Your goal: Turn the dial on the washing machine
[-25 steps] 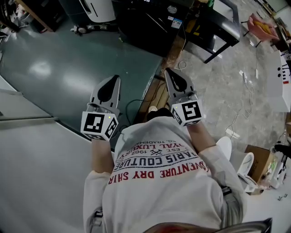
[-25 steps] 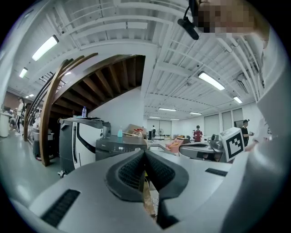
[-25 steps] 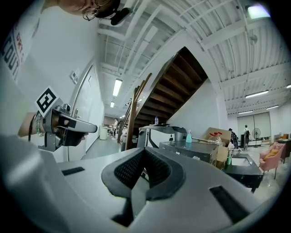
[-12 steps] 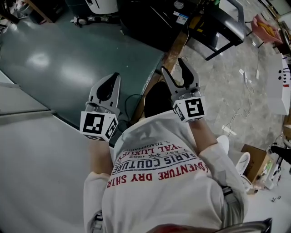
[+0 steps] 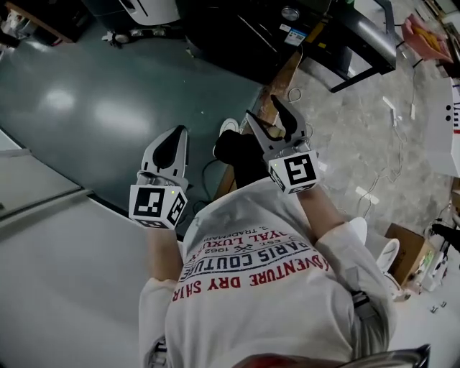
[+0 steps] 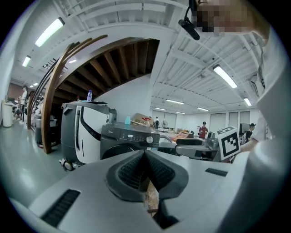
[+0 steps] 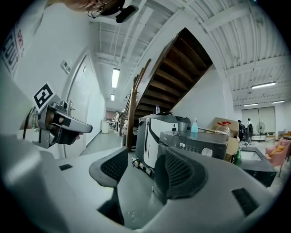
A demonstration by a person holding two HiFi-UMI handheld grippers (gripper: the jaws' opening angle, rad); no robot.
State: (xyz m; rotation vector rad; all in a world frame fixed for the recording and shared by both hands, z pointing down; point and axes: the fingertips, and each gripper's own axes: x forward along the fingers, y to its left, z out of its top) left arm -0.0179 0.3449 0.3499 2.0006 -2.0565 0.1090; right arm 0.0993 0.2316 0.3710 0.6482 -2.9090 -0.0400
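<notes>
The dark grey washing machine [image 5: 237,32] stands ahead at the top of the head view, its round silver dial [image 5: 290,13] on the control panel. The left gripper view shows the washing machine [image 6: 129,141] and dial [image 6: 149,139] some way off, as does the right gripper view, with the washing machine [image 7: 195,141] and dial [image 7: 207,152]. My left gripper [image 5: 177,133] is shut and empty, its pads meeting [image 6: 145,157]. My right gripper [image 5: 267,111] has just opened its jaws; they stand wide with nothing between them [image 7: 141,170]. Both are held at waist height, well short of the machine.
A white wheeled machine [image 6: 84,132] stands left of the washer under a wooden staircase [image 7: 182,68]. A blue bottle [image 7: 194,126] and a carton sit on the washer's top. Cables [image 5: 388,172] trail over the floor at right near a black table frame [image 5: 352,50]. A white wall [image 5: 43,215] runs along the left.
The right gripper's jaws went from shut to wide open. Both grippers moved forward toward the washing machine, and a foot has stepped ahead below them.
</notes>
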